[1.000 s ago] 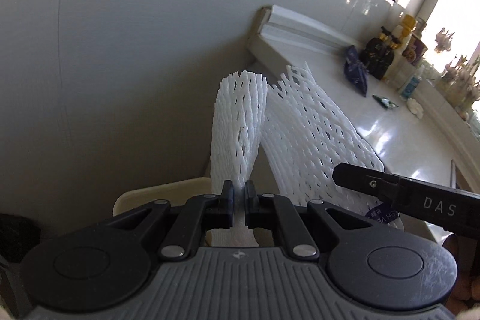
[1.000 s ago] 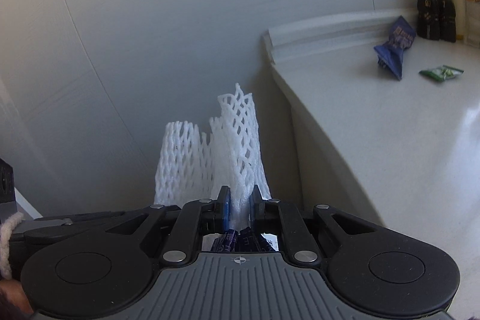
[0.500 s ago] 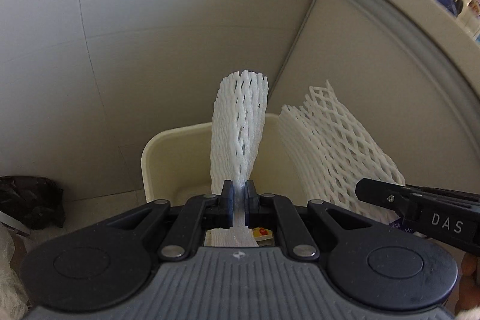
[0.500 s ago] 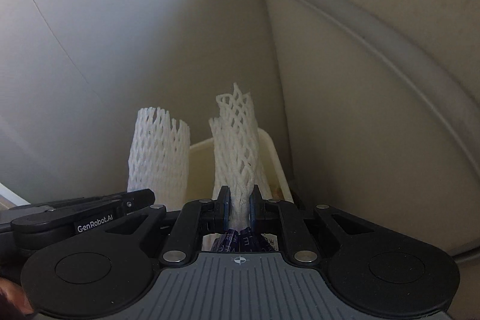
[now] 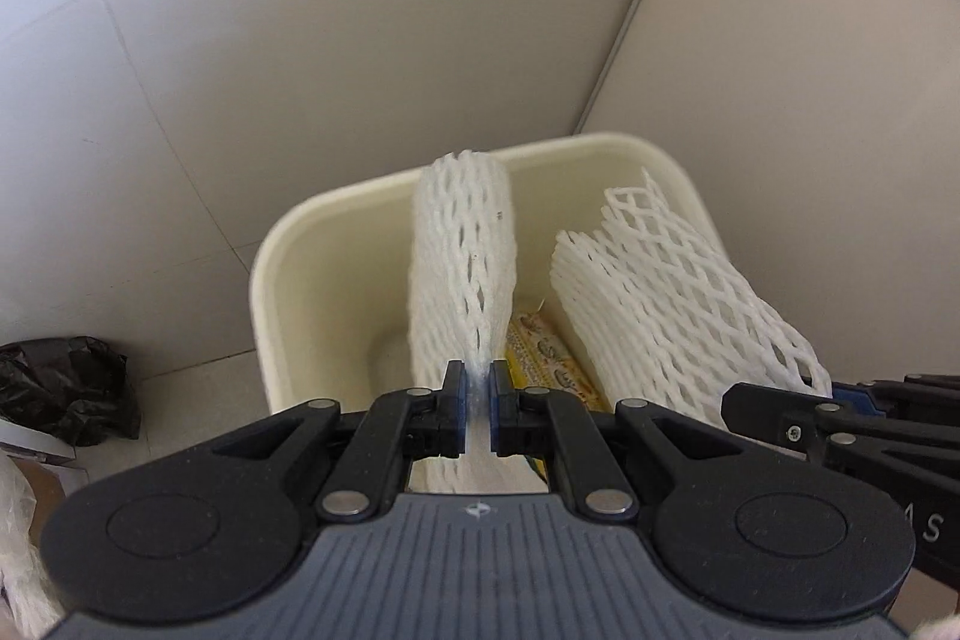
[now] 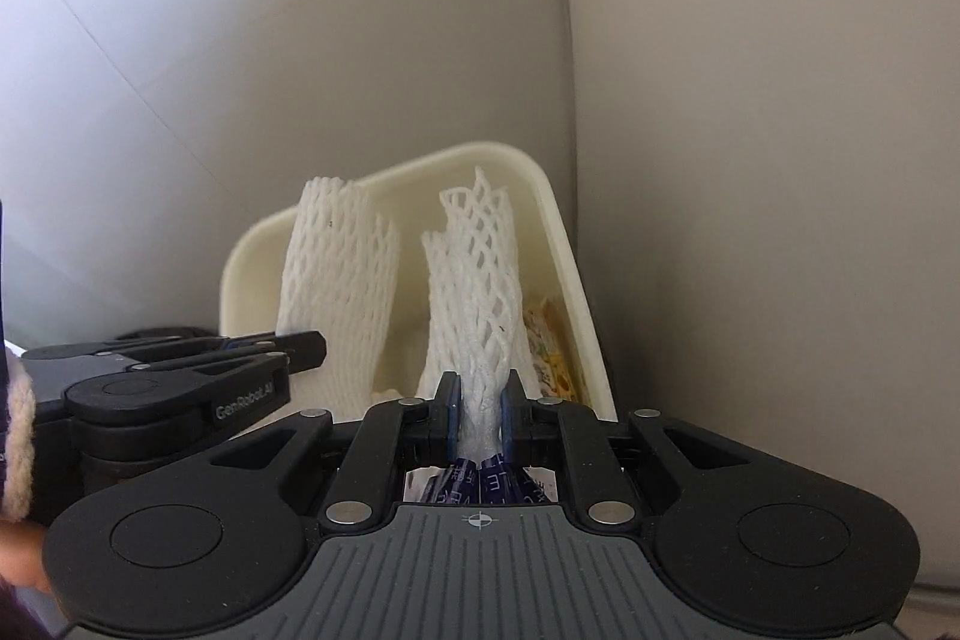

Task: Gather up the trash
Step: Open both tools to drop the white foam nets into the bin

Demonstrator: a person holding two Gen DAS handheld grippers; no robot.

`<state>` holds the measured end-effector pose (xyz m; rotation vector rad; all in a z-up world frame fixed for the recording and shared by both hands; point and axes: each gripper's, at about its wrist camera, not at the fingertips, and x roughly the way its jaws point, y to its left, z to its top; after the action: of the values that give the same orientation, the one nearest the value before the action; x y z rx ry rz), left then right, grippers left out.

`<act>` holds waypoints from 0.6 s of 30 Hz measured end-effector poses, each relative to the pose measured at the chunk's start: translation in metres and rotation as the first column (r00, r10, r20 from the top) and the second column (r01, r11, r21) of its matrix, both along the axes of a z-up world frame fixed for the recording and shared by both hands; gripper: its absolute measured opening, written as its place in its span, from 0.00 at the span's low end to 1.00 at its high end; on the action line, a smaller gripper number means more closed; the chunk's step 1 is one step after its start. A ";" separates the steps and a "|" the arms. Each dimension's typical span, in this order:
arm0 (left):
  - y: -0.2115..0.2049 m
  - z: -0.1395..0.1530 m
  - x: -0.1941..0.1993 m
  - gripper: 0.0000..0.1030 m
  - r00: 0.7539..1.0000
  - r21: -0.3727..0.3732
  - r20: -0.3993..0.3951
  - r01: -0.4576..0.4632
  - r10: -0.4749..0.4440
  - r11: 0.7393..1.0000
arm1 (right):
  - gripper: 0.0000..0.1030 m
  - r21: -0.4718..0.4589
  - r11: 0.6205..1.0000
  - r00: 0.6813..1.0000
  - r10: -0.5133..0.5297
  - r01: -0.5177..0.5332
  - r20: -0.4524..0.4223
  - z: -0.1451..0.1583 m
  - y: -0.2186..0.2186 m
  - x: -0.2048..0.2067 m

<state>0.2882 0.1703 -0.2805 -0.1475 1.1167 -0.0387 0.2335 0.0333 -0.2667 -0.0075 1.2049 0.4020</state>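
Foam nets over cream bin (image 5: pixel 282 244); yellow wrapper (image 5: pixel 543 352) inside; L gripper (image 5: pixel 477 400) fingers clamped on foam net (image 5: pixel 462 268); R gripper (image 6: pixel 480 409) same, other net (image 6: pixel 477 280).

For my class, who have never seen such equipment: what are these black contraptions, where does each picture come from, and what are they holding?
These are two hand-held claws, one in each of a person's hands; no robot arm is involved. Each carries a camera looking forward along its two fingers, giving one picture per claw. The left claw is shut on a white foam net sleeve. The right claw is shut on a second foam net, with a blue wrapper behind its fingers. Both hang over a cream bin on the tiled floor, with a yellow packet already inside. A black bag lies beside it.
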 end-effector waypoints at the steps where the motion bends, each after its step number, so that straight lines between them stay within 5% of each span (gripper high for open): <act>1: -0.003 -0.004 0.002 0.06 1.000 0.007 -0.008 0.006 -0.006 1.000 | 0.12 -0.007 1.000 1.000 0.000 0.000 -0.008 -0.005 0.003 0.005; 8: -0.027 -0.021 0.019 0.09 0.998 0.066 -0.047 0.055 -0.052 0.996 | 0.18 -0.034 0.999 1.000 -0.014 0.013 -0.027 -0.024 0.019 0.030; 18: -0.030 -0.016 0.016 0.36 0.999 0.077 -0.005 0.034 -0.034 0.996 | 0.44 0.007 0.999 0.997 -0.053 0.053 -0.054 -0.026 0.000 0.031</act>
<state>0.3037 0.1401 -0.2960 -0.0598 1.1226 -0.0262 0.2642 0.0330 -0.2923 0.0426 1.2538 0.3627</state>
